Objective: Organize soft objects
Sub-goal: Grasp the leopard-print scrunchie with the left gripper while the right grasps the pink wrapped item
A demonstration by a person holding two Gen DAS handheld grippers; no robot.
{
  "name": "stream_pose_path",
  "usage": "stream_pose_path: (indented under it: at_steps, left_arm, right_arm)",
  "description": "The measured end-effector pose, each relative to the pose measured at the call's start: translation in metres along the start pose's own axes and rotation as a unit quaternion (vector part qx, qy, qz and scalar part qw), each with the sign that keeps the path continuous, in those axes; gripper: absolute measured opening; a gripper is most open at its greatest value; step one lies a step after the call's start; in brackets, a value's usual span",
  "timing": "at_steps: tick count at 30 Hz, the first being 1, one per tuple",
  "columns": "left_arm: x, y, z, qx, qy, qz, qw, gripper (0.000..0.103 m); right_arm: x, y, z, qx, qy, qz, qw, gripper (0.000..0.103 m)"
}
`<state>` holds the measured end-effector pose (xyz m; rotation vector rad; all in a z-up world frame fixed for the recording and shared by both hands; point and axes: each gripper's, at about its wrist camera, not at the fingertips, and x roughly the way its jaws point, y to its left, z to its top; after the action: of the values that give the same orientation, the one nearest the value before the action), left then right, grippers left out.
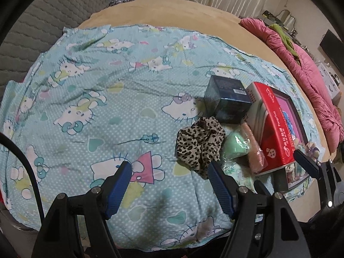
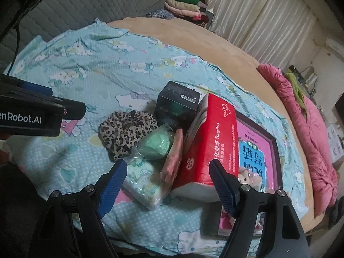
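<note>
Blue ribbed fingers of the left gripper (image 1: 169,182) spread wide apart over a light blue cartoon-cat blanket (image 1: 86,107), gripping nothing. Just ahead of its right finger lies a leopard-print scrunchie (image 1: 200,144), touching a mint green soft ball in clear wrap (image 1: 235,145). Beside the ball, a pink fabric piece (image 1: 255,157) leans against a red tissue pack (image 1: 277,133), which rests partly on a pink picture book (image 1: 294,116). Behind them stands a dark box with a barcode label (image 1: 228,101). From the right wrist view, the right gripper (image 2: 167,182) is also wide open and empty, hovering over a small pale green printed packet (image 2: 143,182) lying just in front of the green ball. A rumpled pink quilt (image 2: 311,133) runs along the tan bed's (image 2: 193,36) far edge, with folded clothes (image 2: 185,6) stacked beyond it.
</note>
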<state>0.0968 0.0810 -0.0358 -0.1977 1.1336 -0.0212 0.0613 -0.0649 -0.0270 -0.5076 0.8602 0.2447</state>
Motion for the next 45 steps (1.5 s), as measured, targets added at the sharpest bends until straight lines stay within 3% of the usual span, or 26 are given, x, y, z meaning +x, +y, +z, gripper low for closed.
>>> stream_pose_path:
  at_steps: [2, 8, 18, 28, 40, 42, 45]
  left_arm:
    - [0.006, 0.002, 0.0, -0.003, 0.005, -0.002, 1.0, 0.072]
    - [0.023, 0.008, 0.0, -0.01, 0.016, -0.007, 0.9998, 0.072]
    - [0.05, 0.007, 0.011, -0.001, 0.026, -0.029, 0.9992, 0.072]
    - [0.082, 0.006, 0.024, 0.011, 0.047, -0.07, 0.9964, 0.072]
    - [0.117, -0.01, 0.033, 0.045, 0.057, -0.056, 0.9958, 0.069]
    - [0.12, -0.018, 0.034, 0.058, 0.055, -0.042, 0.9959, 0.063]
    - [0.122, -0.031, 0.033, 0.073, 0.055, -0.036, 0.9951, 0.04]
  right_arm:
    - [0.005, 0.006, 0.001, -0.013, 0.005, -0.008, 1.0, 0.077]
    - [0.026, 0.023, 0.002, -0.059, 0.029, -0.036, 0.997, 0.058]
    - [0.055, 0.03, 0.0, -0.099, 0.055, -0.083, 0.99, 0.046]
    - [0.079, 0.029, -0.004, -0.118, 0.077, -0.091, 0.986, 0.027]
    - [0.061, -0.009, 0.005, -0.027, 0.055, -0.03, 0.998, 0.02]
    - [0.057, -0.012, 0.006, -0.005, 0.056, -0.01, 0.998, 0.017]
    - [0.056, -0.021, 0.004, 0.043, 0.061, 0.029, 0.997, 0.014]
